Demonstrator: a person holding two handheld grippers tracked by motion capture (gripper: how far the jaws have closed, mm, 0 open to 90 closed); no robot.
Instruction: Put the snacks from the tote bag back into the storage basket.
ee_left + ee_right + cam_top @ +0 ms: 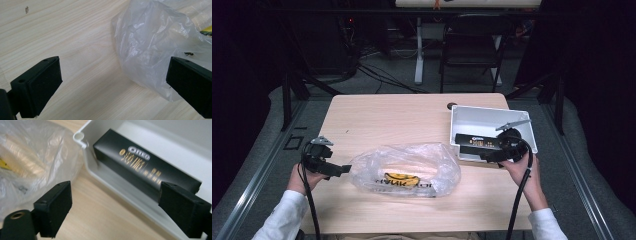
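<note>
**Q:** Black box [478,142] with gold print: where does it lie?

**A:** It lies inside a white bin [472,113] near the surface's [387,115] right edge, along the bin's near wall. In the right gripper view the box [140,167] rests against the bin's wall [105,178], close to the bin's rounded corner.

**Q:** Where is the right gripper?

**A:** The right gripper [488,156] is held at the bin's near wall, pointing left. Its 2 fingers [53,208] stand wide apart with nothing between them; the box lies beyond them, untouched.

**Q:** And the left gripper?

**A:** The left gripper [343,170] is near the surface's left edge, pointing right toward a crumpled clear plastic bag [407,167]. Its fingers [37,87] are also spread wide and empty, with the bag's [150,42] end just beside 1 of them. I cannot tell whether that finger touches the plastic.

**Q:** Where is the bag?

**A:** Near the middle of the front edge. Yellow and black print shows through the plastic.
</note>
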